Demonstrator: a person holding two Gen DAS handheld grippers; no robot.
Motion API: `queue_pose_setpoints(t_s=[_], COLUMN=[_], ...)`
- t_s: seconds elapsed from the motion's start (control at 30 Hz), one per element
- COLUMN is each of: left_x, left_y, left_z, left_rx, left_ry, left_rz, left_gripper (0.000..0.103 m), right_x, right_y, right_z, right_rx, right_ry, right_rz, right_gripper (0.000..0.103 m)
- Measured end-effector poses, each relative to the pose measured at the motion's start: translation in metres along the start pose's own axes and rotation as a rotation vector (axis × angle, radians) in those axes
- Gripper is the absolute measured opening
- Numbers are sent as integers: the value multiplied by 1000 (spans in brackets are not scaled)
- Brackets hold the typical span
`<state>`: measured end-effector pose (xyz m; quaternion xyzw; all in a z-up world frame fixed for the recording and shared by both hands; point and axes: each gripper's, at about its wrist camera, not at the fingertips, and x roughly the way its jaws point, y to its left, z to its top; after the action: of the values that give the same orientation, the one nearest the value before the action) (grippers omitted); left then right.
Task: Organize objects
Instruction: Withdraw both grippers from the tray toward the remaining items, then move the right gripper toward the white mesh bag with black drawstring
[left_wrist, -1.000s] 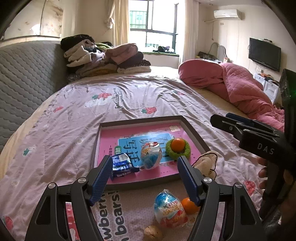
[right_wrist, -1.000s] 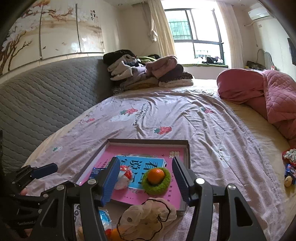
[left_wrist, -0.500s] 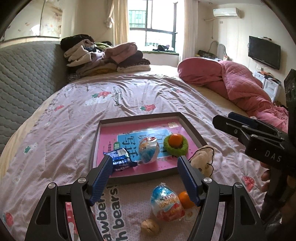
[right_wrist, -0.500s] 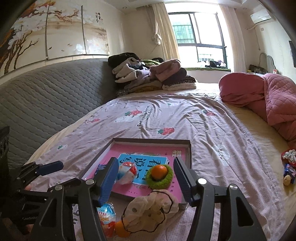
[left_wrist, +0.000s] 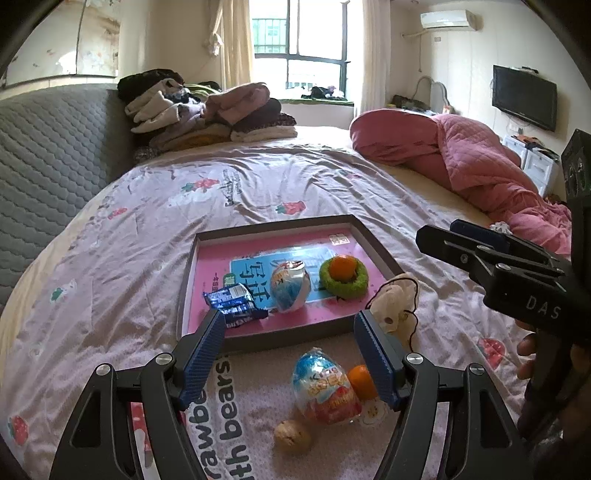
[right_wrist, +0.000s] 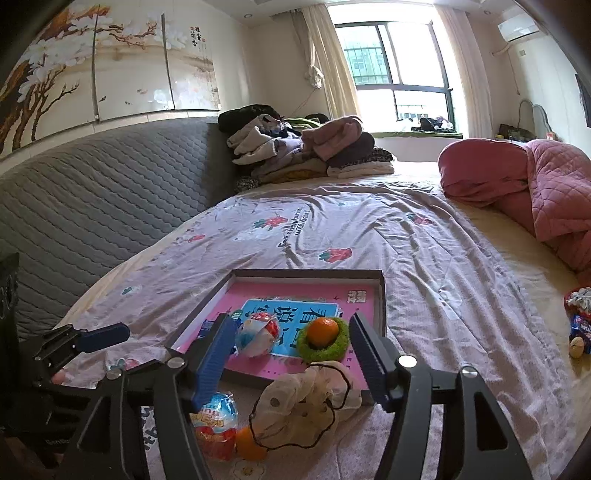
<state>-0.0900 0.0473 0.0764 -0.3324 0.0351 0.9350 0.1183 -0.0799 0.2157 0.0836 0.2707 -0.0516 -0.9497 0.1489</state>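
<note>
**Both grippers held open over the bed, tray partly filled**

A shallow dark-rimmed tray (left_wrist: 373, 240) with a pink printed bottom is set on the lilac bedsheet (left_wrist: 110, 266). Inside it are seen a blue snack wrapper (left_wrist: 232, 302) at the left, a foil-wrapped chocolate egg (left_wrist: 290, 288) in the middle, and a green ring (left_wrist: 343, 278) with a small orange (left_wrist: 341, 266) seated in its hollow.

Outside the tray, just in front of its near rim, a second foil egg (left_wrist: 325, 387) is lying, with another orange (left_wrist: 362, 380) touching its right side and a walnut (left_wrist: 291, 435) a little nearer. A cream fabric scrunchie (right_wrist: 306, 402) is draped against the tray's near right corner.

The left gripper (left_wrist: 291, 362) is held with its jaws wide apart and nothing between the pads. The right gripper's (right_wrist: 291, 362) jaws have just been opening and stand apart, above the scrunchie, with nothing clamped.
</note>
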Motion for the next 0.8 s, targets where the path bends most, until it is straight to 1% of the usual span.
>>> queue_pose_setpoints(t_s=[0.43, 0.53, 0.67, 0.8], left_x=[7, 12, 17, 21], left_y=[-5, -4, -1, 0], left_z=[-14, -17, -21, -25], left_rx=[13, 10, 4, -3], left_ry=[52, 75, 96, 118], left_rz=[-6, -26, -14, -23], left_gripper=[74, 74, 74, 74], right_x=[-4, -3, -1, 2], right_y=[-4, -5, -5, -5], right_z=[-8, -11, -14, -18], right_rx=[20, 22, 18, 21], right_ry=[16, 24, 38, 59], right_rz=[3, 3, 0, -5], right_gripper=[68, 68, 68, 68])
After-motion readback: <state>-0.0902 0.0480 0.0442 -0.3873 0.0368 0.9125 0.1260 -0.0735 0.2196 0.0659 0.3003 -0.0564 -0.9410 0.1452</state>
